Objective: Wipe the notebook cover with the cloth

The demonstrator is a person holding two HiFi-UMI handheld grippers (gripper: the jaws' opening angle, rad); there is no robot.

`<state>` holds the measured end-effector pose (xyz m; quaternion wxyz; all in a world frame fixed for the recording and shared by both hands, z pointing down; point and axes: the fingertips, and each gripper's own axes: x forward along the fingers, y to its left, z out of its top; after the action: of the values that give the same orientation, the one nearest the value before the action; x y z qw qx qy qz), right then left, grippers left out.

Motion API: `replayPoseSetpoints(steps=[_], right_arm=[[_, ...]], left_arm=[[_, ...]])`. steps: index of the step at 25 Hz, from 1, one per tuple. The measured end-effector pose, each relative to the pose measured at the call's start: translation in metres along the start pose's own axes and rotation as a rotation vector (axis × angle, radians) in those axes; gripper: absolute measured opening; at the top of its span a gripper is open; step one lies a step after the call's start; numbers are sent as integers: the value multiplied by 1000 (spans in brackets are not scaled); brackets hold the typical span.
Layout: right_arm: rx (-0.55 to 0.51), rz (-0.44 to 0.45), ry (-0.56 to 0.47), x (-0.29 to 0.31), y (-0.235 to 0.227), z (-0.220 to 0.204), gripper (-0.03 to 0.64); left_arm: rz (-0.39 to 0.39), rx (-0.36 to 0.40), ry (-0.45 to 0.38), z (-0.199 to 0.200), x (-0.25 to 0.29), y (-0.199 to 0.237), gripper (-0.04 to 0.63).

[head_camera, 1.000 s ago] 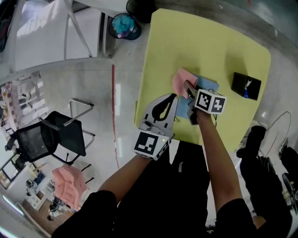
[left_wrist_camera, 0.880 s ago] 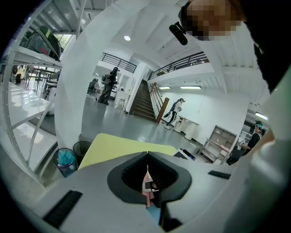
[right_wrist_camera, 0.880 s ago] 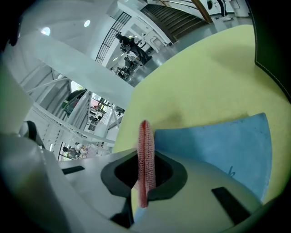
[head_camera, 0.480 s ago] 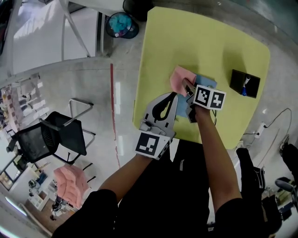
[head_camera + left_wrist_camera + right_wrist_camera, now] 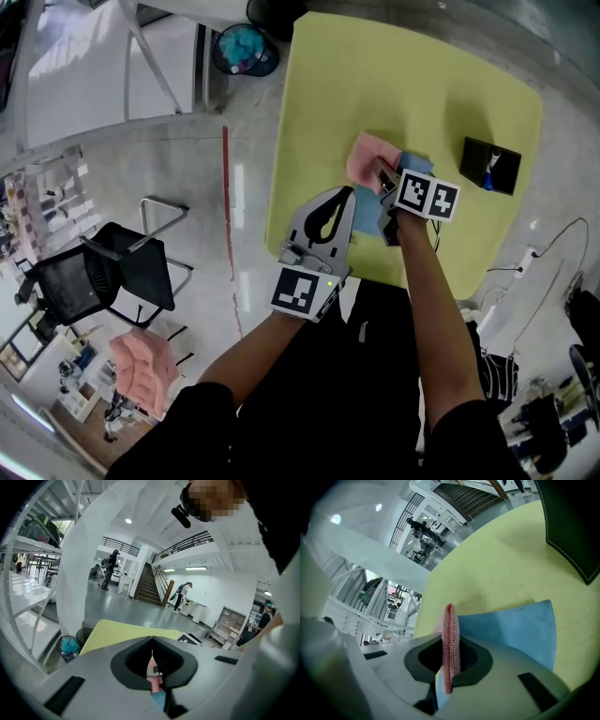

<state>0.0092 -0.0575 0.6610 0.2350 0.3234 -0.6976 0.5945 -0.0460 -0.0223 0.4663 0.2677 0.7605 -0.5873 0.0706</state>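
Nearest to us, at the six o'clock edge of the yellow table [image 5: 319, 94], our left gripper [image 5: 350, 192] has its jaws clenched tip to tip on nothing. Through the hollow behind the tips we see only a strip of pink and blue. It reaches over the nine o'clock edge of the blue notebook [image 5: 419, 165]. We judge that it pins the book down, though we cannot tell whether it truly touches.

Just beside it, at its three o'clock, our right gripper [image 5: 381, 175] grips the pink cloth [image 5: 366, 157]; in the right gripper view a fold stands on edge between the jaws. The rest of the cloth spreads toward eleven o'clock, partly over the cover's far left corner and partly on the bare table. The notebook lies flat, most of its cover hidden under our grippers.

Farther out, at the notebook's three o'clock and well apart from it, lies a black case [image 5: 489, 166]. Off the table's eleven o'clock corner a bin [image 5: 239, 49] stands on the floor.

We judge the wiping to be under way, with the cloth at one corner of the cover. The next move calls for dragging the cloth toward three o'clock, pressed flat, with a firm grip and the book held so it does not slide.
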Motion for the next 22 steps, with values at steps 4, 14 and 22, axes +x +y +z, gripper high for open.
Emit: replayPoseSetpoints(steps=[4, 14, 22], right_arm=[[-20, -14, 13, -4, -3, -1, 38], [-37, -36, 2, -19, -21, 1, 38], [-53, -41, 7, -28, -30, 3, 38]], left_arm=[[-14, -14, -3, 1, 4, -13, 15], [-56, -15, 61, -17, 11, -35, 15], [-65, -4, 88, -24, 16, -46, 15]])
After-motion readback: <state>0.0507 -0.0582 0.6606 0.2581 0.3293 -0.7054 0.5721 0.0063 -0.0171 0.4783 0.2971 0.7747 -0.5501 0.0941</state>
